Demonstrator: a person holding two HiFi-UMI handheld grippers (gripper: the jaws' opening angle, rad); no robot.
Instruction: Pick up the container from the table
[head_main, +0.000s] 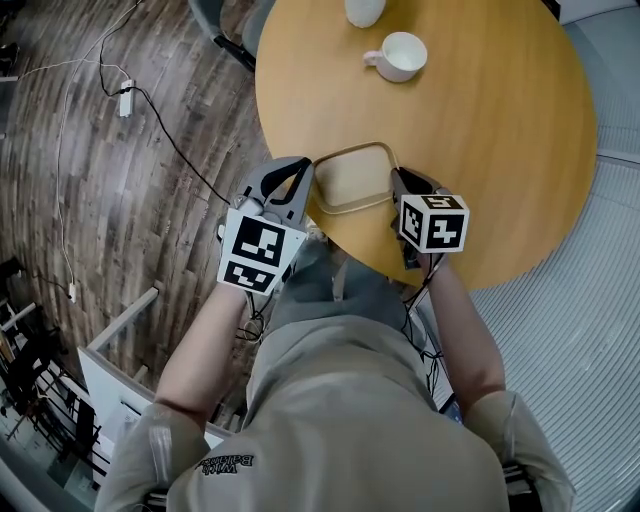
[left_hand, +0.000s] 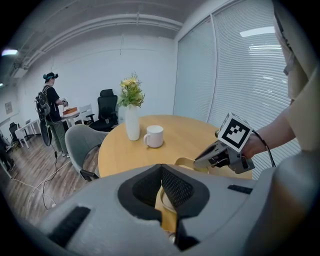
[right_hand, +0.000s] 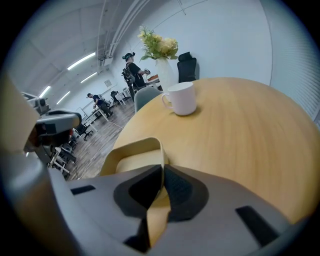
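Observation:
The container is a shallow beige tray with a thin raised rim, lying at the near edge of the round wooden table. My left gripper is shut on its left rim, and the wall shows pinched between the dark pads. My right gripper is shut on the right rim, with the thin wall running between its jaws. Each gripper shows in the other's view: the right gripper and the left gripper. Whether the container is off the tabletop cannot be told.
A white mug and a white vase holding yellow flowers stand farther back on the table. A grey chair stands at the table's left. Cables cross the wood floor. People stand far off in the room.

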